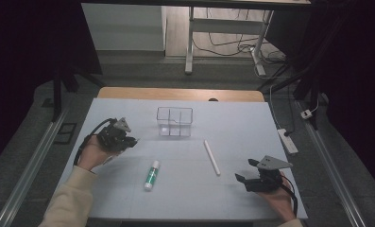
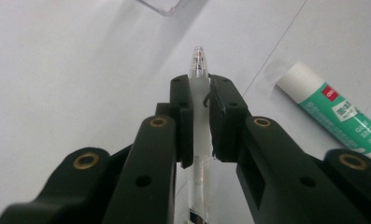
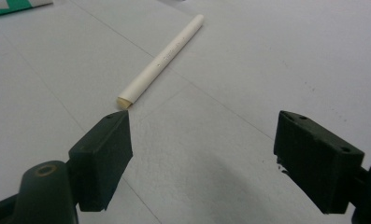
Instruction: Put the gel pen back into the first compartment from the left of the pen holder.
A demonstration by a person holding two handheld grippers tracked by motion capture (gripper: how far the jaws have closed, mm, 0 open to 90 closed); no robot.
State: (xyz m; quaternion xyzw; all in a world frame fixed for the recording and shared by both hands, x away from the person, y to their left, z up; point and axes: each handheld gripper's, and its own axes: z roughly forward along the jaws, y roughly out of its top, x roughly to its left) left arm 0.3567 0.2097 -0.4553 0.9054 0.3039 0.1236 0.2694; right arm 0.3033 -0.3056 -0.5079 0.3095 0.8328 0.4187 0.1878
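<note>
Firmly Gripped: Pen Held Between Jaws at the Table

Seen from the high view, the left gripper [image 1: 128, 140] is held above the left part of the pale table [image 1: 232, 198], with the person's hand [image 1: 91, 153] and a cream sleeve reaching in from the bottom edge. In the left gripper view, a clear pen [image 2: 198, 116] is clamped between the two black jaws, which are closed tight against its frosted barrel; the pen's tip is pointed forward past the jaw ends, and the rest of the barrel is run back between the arms of the gripper. The table surface is seen beyond the pen, though whether the pen is touching it cannot be told.

A glue stick [image 1: 152, 175] with a green label is laid flat on the table near the middle, just to the right of the left hand, and it is also seen at the right edge of the left gripper view [image 2: 335, 109]. A clear plastic box [image 1: 174, 121] with compartments is stood upright farther back, apart from both grippers.

A white stick [image 1: 211, 157] is laid at a slant between the glue stick and the right gripper [image 1: 247, 170]. In the right gripper view, the jaws are spread wide with nothing between them, and the near end of the white stick [image 3: 162, 60] is shown just beyond the left jaw's tip.
</note>
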